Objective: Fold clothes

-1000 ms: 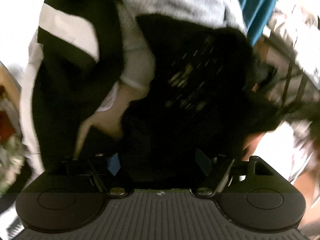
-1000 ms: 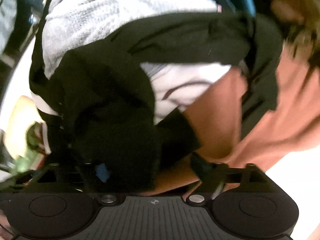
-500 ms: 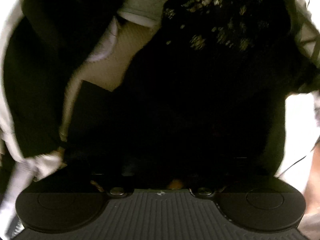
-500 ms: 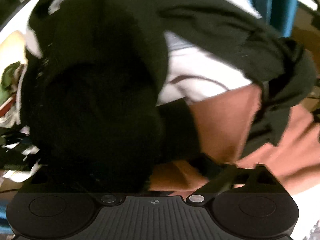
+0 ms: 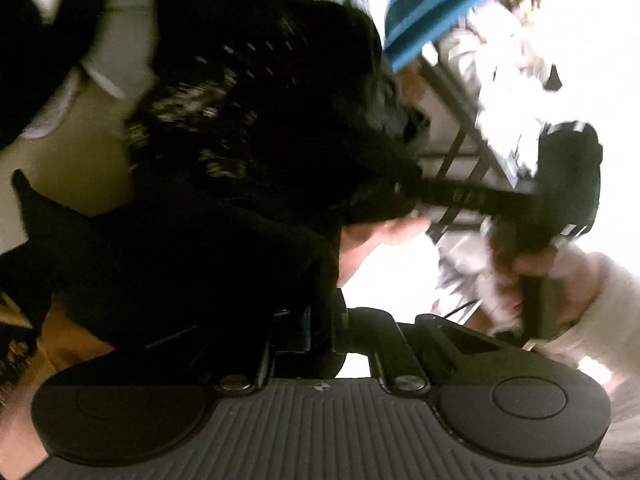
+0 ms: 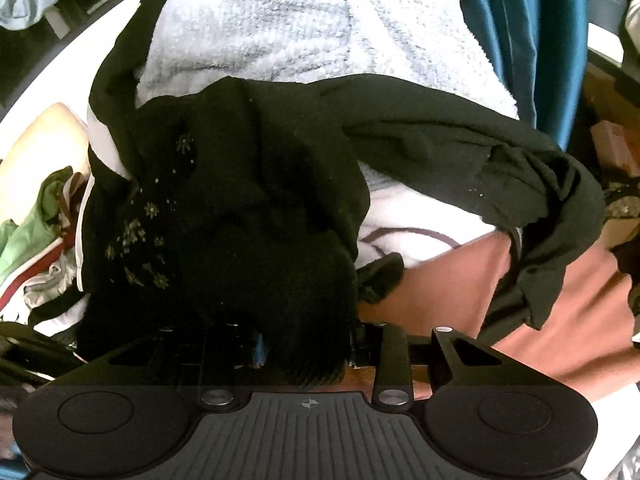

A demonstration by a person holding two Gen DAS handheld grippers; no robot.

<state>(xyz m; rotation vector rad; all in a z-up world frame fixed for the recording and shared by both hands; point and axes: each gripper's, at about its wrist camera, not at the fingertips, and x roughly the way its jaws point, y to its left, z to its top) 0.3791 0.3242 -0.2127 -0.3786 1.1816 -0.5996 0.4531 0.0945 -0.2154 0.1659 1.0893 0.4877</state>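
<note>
A black garment [image 5: 240,152] with small gold specks hangs bunched in front of me. In the left wrist view my left gripper [image 5: 310,332] is shut on a fold of it, the cloth spilling over both fingers. The right wrist view shows the same black garment [image 6: 248,216] piled over my right gripper [image 6: 306,346], which is shut on a thick wad of it. My right gripper [image 5: 404,190] also appears in the left wrist view, reaching into the cloth's right edge. A hand [image 5: 532,276] in a white sleeve holds it. The image there is blurred.
Under the garment lies a heap: a fluffy white towel [image 6: 304,28], teal cloth [image 6: 532,40], salmon cloth [image 6: 452,288], a dark sleeve [image 6: 532,200] and green and white clothes [image 6: 36,232] at the left. A dark metal frame [image 5: 460,152] stands to the right.
Both grippers have closed from wide apart onto the black garment. The left view has swung back up from the pile, and the right gripper now shows in it.
</note>
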